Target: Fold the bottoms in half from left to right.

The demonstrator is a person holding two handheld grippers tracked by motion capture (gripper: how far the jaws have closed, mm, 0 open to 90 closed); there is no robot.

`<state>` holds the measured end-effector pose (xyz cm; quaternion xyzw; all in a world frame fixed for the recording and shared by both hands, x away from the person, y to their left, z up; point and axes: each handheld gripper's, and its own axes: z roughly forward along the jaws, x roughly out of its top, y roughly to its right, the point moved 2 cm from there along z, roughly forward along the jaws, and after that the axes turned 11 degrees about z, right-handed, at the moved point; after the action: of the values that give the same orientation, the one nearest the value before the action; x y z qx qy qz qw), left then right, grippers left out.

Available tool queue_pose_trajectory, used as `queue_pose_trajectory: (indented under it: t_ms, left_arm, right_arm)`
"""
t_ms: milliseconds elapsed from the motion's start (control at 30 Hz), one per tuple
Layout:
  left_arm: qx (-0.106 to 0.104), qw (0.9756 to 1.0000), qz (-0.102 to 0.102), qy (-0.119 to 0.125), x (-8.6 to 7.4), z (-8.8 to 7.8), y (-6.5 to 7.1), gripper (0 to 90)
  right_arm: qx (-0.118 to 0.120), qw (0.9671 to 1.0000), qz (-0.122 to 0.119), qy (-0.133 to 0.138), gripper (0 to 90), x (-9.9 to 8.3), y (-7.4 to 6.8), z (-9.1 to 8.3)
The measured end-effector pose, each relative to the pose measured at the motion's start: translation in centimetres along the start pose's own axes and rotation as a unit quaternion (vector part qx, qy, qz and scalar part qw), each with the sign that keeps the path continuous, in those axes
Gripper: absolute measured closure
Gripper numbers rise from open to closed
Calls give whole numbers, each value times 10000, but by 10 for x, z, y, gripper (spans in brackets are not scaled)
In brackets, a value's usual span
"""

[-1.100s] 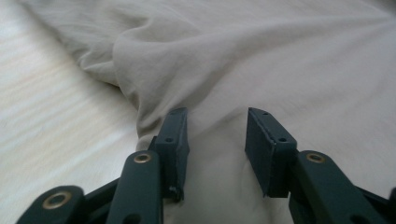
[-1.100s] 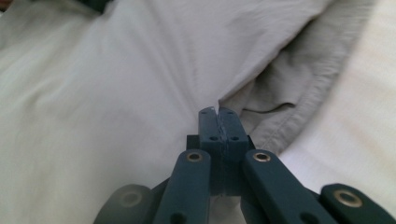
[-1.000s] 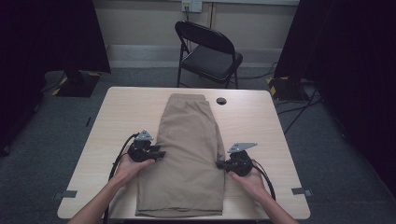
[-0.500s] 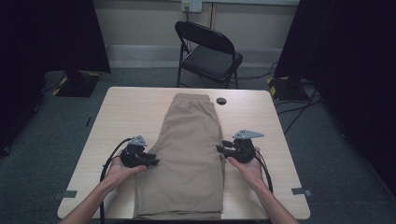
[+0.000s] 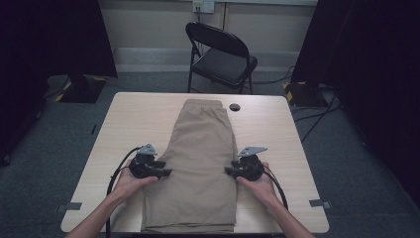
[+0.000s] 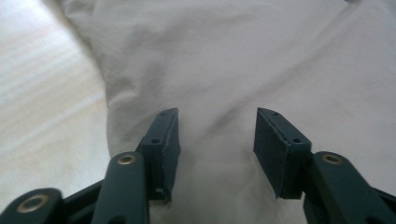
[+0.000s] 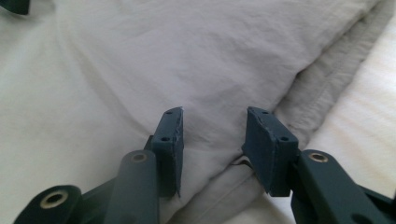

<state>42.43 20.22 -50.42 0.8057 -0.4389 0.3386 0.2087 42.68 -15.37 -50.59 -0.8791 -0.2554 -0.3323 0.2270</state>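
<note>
Your shorts point(image 5: 203, 163) lie flat, folded lengthwise, along the middle of the tabletop point(image 5: 138, 119). Your left gripper point(image 5: 163, 173) and right gripper point(image 5: 229, 171) sit at opposite side edges, fingers apart. You seem set to pinch both edges; next, close on the fabric.

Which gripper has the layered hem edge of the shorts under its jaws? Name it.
The right gripper: its open jaws sit over the shorts' stacked edge beside bare table. The left gripper, also open, hovers over a single smooth layer.
</note>
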Motion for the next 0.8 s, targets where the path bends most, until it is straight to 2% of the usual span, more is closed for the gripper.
queue_pose_trajectory:
  t_ms: [133, 233, 333, 400, 433, 467, 600, 633, 733, 800]
  left_arm:
    - [138, 9999, 65, 5, 7, 8, -4, 495]
    - [315, 9994, 97, 126, 9, 13, -8, 497]
    - [422, 9986, 22, 304, 10, 18, -15, 499]
    - [376, 9991, 30, 200, 14, 20, -18, 495]
    - [422, 9990, 39, 163, 16, 20, -19, 491]
    - [449, 9987, -45, 218, 15, 21, -20, 475]
    - [471, 9988, -30, 141, 15, 17, -18, 448]
    - [504, 9986, -45, 129, 15, 16, -18, 450]
    - [526, 9985, -54, 103, 16, 10, -17, 445]
    - [479, 9988, -53, 116, 16, 5, -14, 437]
  right_arm:
    - [-232, 9997, -5, 95, 566, 6, 7, 5]
    - [-268, 9995, 129, 115, 566, 12, 16, 9]
    - [-372, 9989, 127, 248, 567, 16, 24, 13]
    - [-510, 9985, 137, 155, 551, 23, 29, 15]
    - [-550, 9983, 153, 148, 543, 25, 31, 17]
    - [-557, 9982, 180, 137, 525, 27, 32, 18]
    - [-426, 9988, 243, 93, 443, 28, 26, 14]
    - [-357, 9991, 191, 88, 427, 28, 22, 9]
    - [-207, 9991, 209, 318, 410, 28, 11, -9]
    - [-93, 9991, 109, 392, 410, 24, 2, -23]
